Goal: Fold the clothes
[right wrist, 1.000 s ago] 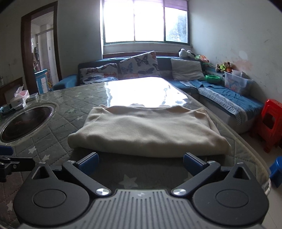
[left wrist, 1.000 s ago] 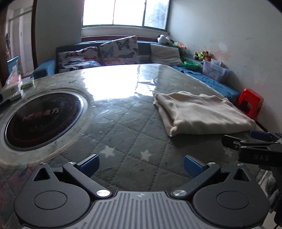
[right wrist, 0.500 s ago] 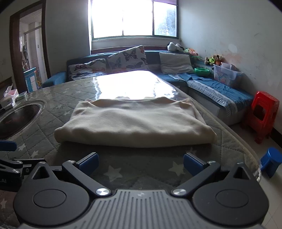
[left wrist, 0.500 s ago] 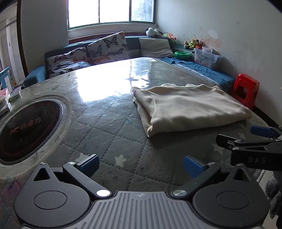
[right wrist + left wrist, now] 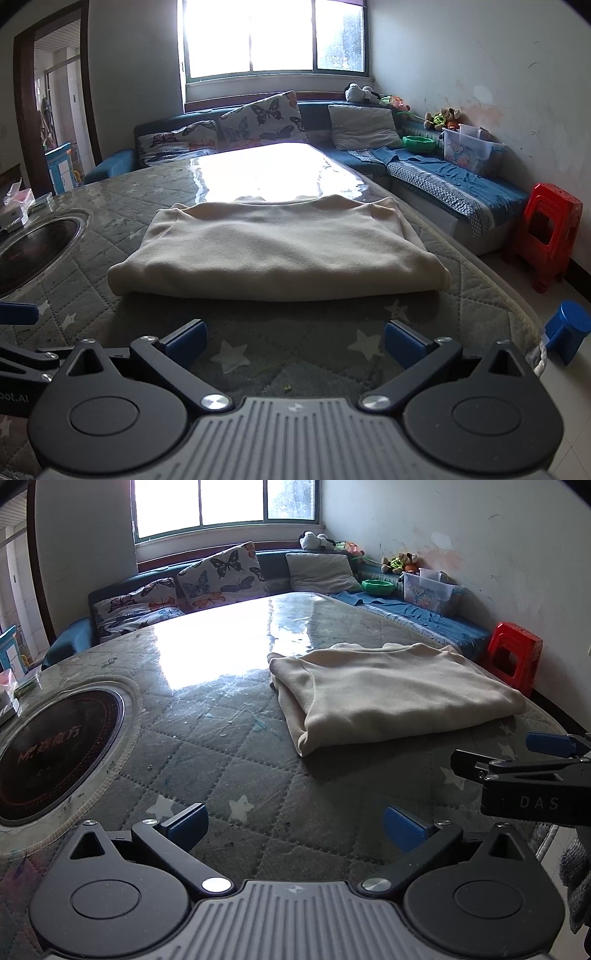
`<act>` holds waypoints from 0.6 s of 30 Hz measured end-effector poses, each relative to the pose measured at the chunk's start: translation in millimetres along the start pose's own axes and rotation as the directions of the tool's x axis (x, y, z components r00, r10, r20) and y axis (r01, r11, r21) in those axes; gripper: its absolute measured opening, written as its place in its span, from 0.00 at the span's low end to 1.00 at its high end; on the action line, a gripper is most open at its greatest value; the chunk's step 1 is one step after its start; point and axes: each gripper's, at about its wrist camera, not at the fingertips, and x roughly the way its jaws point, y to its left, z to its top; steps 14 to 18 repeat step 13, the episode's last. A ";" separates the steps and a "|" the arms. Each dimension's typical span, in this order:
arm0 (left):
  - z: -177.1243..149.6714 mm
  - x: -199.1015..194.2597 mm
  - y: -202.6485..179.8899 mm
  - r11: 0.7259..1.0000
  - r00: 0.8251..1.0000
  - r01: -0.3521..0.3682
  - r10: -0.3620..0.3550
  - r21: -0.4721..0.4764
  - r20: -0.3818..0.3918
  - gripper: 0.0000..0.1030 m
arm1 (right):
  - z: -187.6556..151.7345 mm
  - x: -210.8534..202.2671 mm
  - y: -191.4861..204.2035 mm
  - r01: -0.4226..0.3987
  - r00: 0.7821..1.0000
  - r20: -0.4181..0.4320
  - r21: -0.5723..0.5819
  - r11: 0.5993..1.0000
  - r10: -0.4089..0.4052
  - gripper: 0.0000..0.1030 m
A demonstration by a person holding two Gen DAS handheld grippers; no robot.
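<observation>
A glossy quilted star-print cover spreads over the big table (image 5: 122, 218), with window glare washing out its far end. On it lies the cream garment (image 5: 280, 247), already folded into a thick rectangle; in the right wrist view it sits dead ahead at twelve o'clock, its rounded fold edge facing the camera, and in the left wrist view it lies at about one o'clock.

The right gripper (image 5: 293, 338) hovers just short of that near edge, its blue pads spread wide and holding nothing. The left gripper (image 5: 295, 821) is likewise spread and empty, over bare cover, the garment well off to its right. Neither touches the cloth.

Judged from here, the main risks are these: the slick cover could let the whole bundle slide away if a finger pushes the edge rather than getting under it; a pinch could catch only the top layer, so lifting would peel the fold open; and the two tools, close together, might knock one another. At nine to ten o'clock in the left view sits the round inset cooktop (image 5: 48, 746), where a dragged corner could snag on the rim. The red stool (image 5: 546, 229) stands clear of the table.
</observation>
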 end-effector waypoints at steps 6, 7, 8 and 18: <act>0.1 0.3 -2.0 1.000 1.000 -0.002 0.002 -0.003 -0.001 1.00 | -0.1 0.3 0.7 -0.007 1.000 -0.002 0.005 1.000 0.007 1.00; 0.1 0.3 -2.3 1.000 1.000 -0.002 0.002 -0.003 -0.001 1.00 | -0.1 0.3 0.8 -0.007 1.000 -0.003 0.005 1.000 0.007 1.00; 0.0 0.4 -2.6 1.000 1.000 -0.003 0.003 -0.002 -0.002 1.00 | -0.2 0.3 1.0 -0.008 1.000 -0.003 0.005 1.000 0.008 1.00; -0.3 1.6 -2.5 1.000 1.000 -0.005 0.005 -0.006 -0.008 1.00 | -0.5 0.1 2.0 -0.015 1.000 -0.003 0.003 1.000 0.015 1.00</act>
